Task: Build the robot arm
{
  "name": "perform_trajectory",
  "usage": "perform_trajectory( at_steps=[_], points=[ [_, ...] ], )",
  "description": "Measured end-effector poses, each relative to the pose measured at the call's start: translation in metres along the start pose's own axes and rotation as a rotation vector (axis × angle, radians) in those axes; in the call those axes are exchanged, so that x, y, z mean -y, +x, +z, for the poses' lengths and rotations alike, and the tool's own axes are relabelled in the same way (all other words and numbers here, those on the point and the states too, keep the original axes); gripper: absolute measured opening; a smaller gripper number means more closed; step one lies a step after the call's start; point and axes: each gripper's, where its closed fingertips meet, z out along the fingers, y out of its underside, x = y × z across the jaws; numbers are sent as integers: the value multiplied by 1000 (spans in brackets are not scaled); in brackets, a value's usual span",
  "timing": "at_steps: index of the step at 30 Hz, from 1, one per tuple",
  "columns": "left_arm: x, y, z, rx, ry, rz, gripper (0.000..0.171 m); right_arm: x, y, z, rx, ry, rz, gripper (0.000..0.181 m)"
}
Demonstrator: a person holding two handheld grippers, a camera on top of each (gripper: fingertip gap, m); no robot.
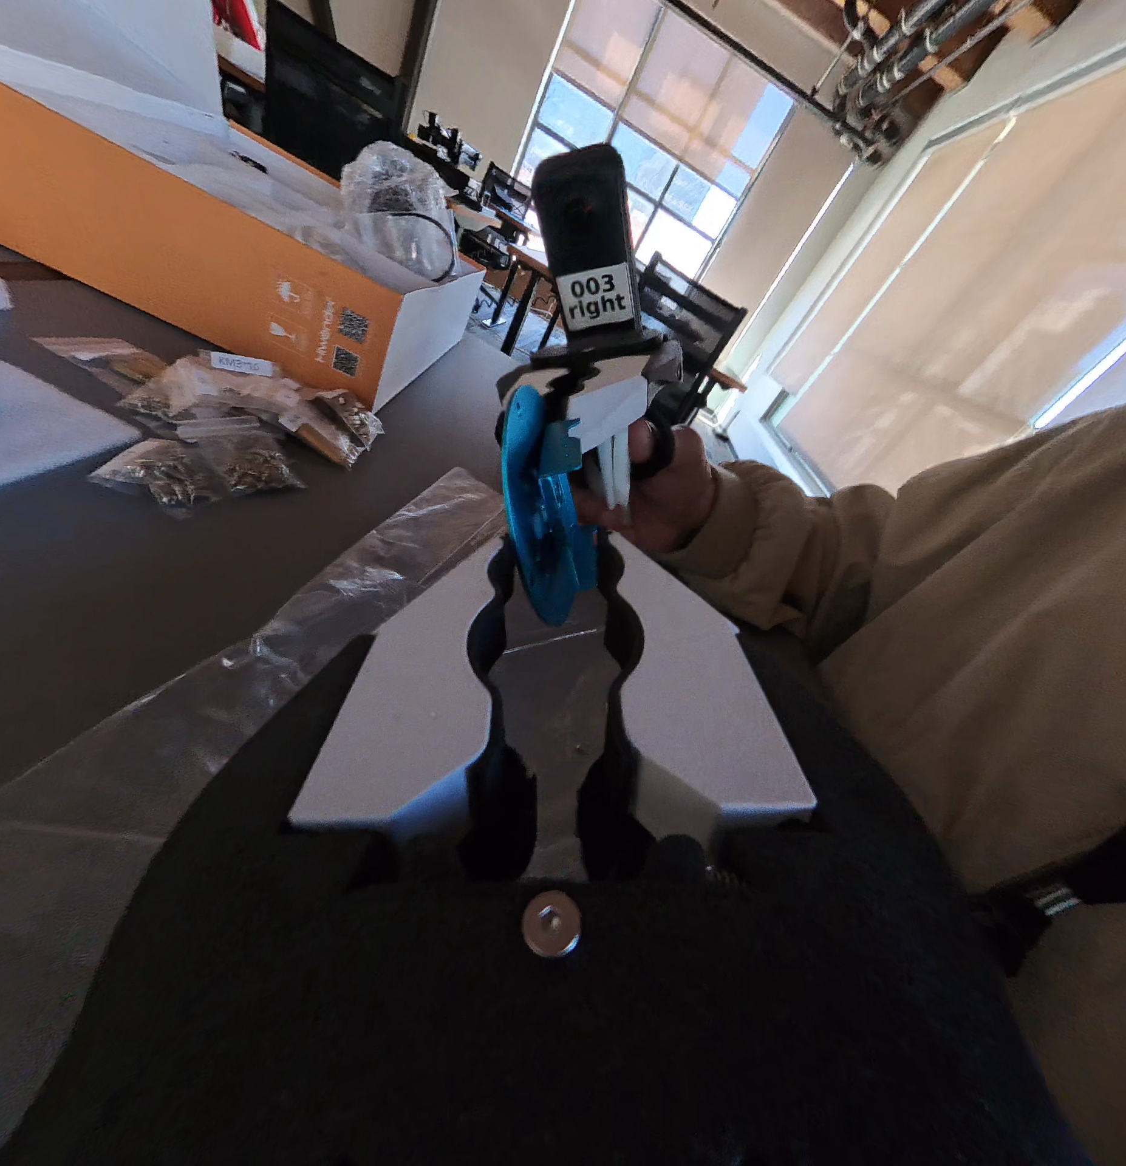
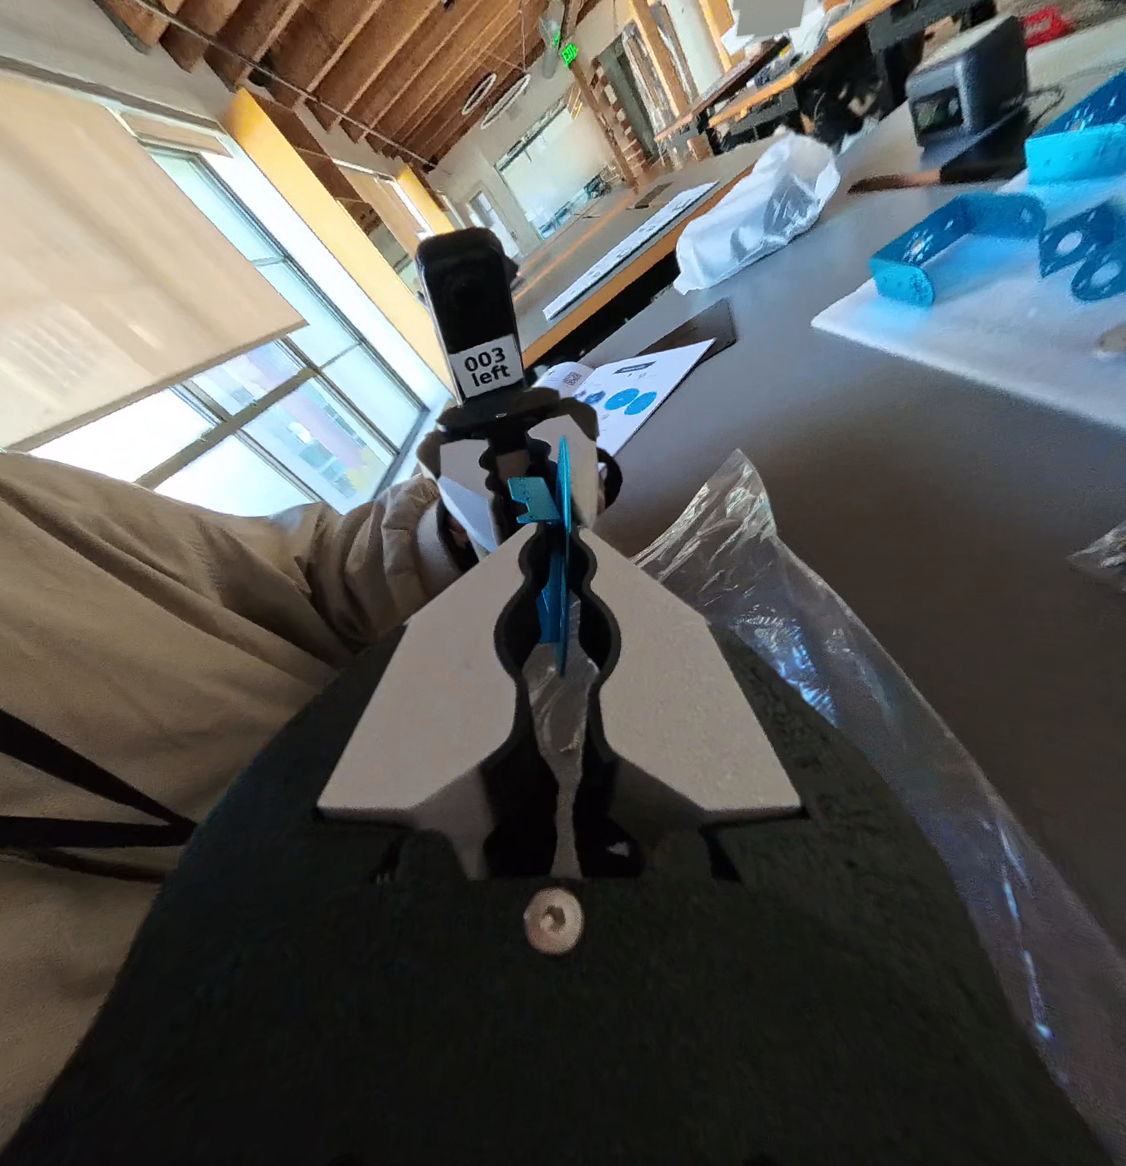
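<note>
1. Your 2 tools meet tip to tip above the grey table [image 1: 138,599], and a blue disc [image 1: 538,524] hangs in the air between them.
2. Your right tongs [image 2: 557,536] see the disc edge-on. It runs straight ahead down the gap between the jaws, which are closed on its 2 flat faces.
3. Your left tongs [image 1: 557,549] see the same disc at a slant, with its lower rim between their tips. The jaws stand narrowly apart, and you cannot tell from here whether they pinch the disc or only flank it.
4. A small blue bracket [image 2: 533,501] sticks out from 1 face of the disc, at the end nearer the left tongs. Whether either tool touches it is not clear.
5. Your right hand [image 1: 668,498] is the only hand plainly in view; it grips its handle just behind the disc.
6. A flat clear plastic bag [image 1: 308,631] lies on the table beneath both tools, and nothing shows inside it.
7. The open orange and white box [image 1: 169,240] to your left holds a crumpled clear bag of dark parts [image 1: 396,189].
8. Several small bags of hardware [image 1: 232,435] lie just in front of that box.
9. Farther off, a white board [image 2: 989,341] carries loose blue brackets [image 2: 958,246], with a leaflet [image 2: 630,391] nearby.
</note>
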Motion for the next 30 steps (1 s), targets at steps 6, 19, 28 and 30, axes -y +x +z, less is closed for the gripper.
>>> perform_trajectory(
  at_steps=[6, 19, 28, 30],
  points=[
    [-2, -3, -2, -52, 4, -148, 9, -4, 4, 2, 55, 6, 211, 4],
    [0, 7, -4, -186, 32, -345, 3, -6, 1, 3, 99, -6, 215, 8],
    [0, 8, -7, -218, 38, -389, 6, -7, -5, -2, 126, -46, 220, 4],
    [-2, 7, -7, -208, 28, -384, 2, -7, -6, -3, 132, -52, 230, 4]
  ],
)
